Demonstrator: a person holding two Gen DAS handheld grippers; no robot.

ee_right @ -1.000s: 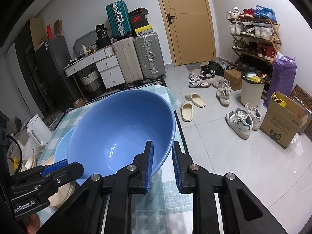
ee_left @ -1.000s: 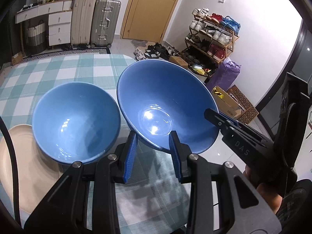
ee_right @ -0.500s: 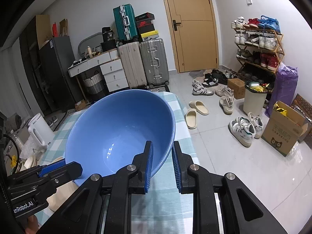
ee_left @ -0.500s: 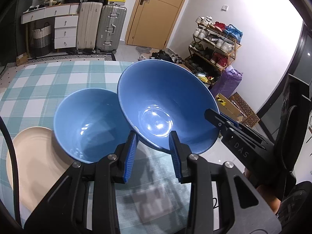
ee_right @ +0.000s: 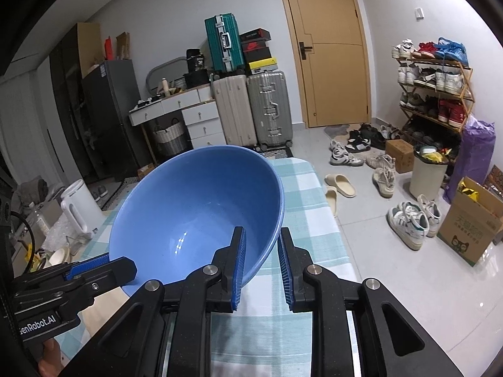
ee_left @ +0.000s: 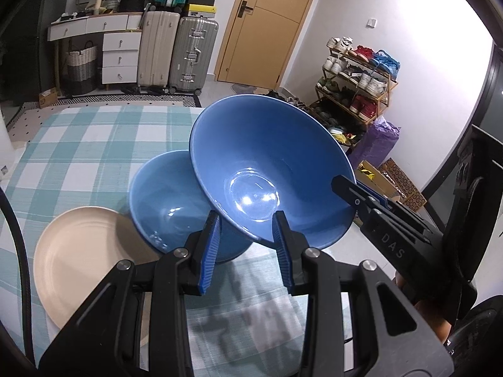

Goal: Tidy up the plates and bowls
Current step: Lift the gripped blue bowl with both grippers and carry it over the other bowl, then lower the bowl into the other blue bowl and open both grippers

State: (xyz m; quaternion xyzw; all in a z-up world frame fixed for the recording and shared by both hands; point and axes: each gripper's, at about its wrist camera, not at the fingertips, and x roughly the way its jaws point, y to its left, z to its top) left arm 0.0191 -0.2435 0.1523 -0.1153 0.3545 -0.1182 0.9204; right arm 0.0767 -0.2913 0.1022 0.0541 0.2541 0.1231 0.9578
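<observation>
Blue ribbed pads of the right tool (ee_right: 262, 264) pinch the near rim of the large blue bowl (ee_right: 195, 216), one pad inside the wall and one outside, so the bowl hangs tilted at lower centre of the right wrist view. The left tool (ee_left: 246, 245) straddles the opposite stretch of rim at lower centre of its own view; its pads stand a little apart and seem to bear on the wall, though the contact is hard to confirm from this angle. Two holds on opposite sides would keep a wide, slick bowl from swinging. In the left view the lifted bowl overlaps the upper right of a smaller blue bowl (ee_left: 169, 201), which stands on the checked surface (ee_left: 94, 144); the carried bowl looks bound for stacking with it, I judge. Just left of that bowl, at lower left of the frame, lies a cream plate (ee_left: 81, 260), flat on the cloth and touching no tool.
</observation>
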